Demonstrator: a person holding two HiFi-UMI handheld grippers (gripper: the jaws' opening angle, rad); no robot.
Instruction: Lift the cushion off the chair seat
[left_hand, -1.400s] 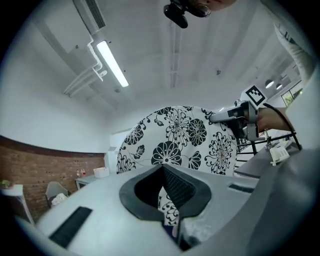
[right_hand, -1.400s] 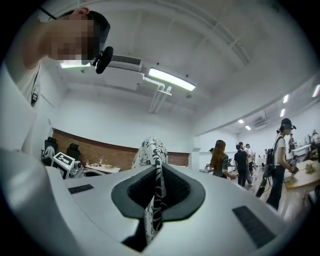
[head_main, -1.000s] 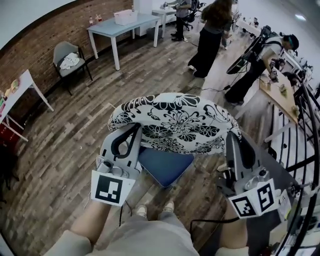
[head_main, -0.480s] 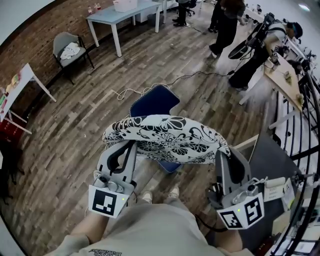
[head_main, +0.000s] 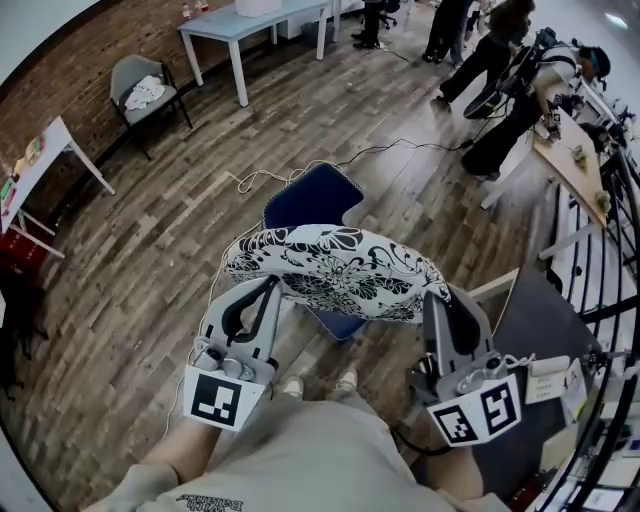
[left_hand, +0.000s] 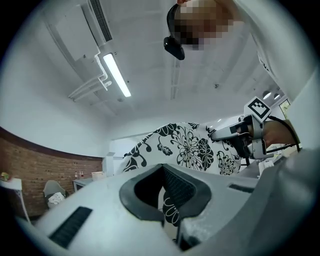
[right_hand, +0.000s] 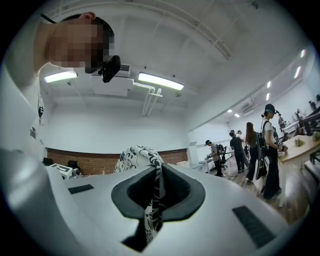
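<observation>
As the scene stands, 4 entries apply.

1. Cushion (head_main: 335, 272): white with black floral print, held in the air between the 2 grippers, in front of the person's knees.
2. Left gripper (head_main: 262, 292): jaws pressed together on the cushion's left edge. Its own view shows printed fabric trapped between the pads.
3. Right gripper (head_main: 440, 305): jaws pinching the cushion's right edge. In its own view a fold of the print runs straight through the closed pads.
4. Blue chair seat (head_main: 308, 200): far part bare, near part hidden under the cushion. A white cable (head_main: 270, 178) lies on the wood floor (head_main: 150, 260) beside it.

Change noted: 1 second earlier the cushion sat higher in the head view and covered most of the seat. It has since come down and toward the person, uncovering the seat's far part.

Judgement: the lift looks essentially done. Whether the cushion's underside clears the seat's near edge cannot be checked. Both grips are on thin edges, so a slipping pinch is the remaining risk.
</observation>
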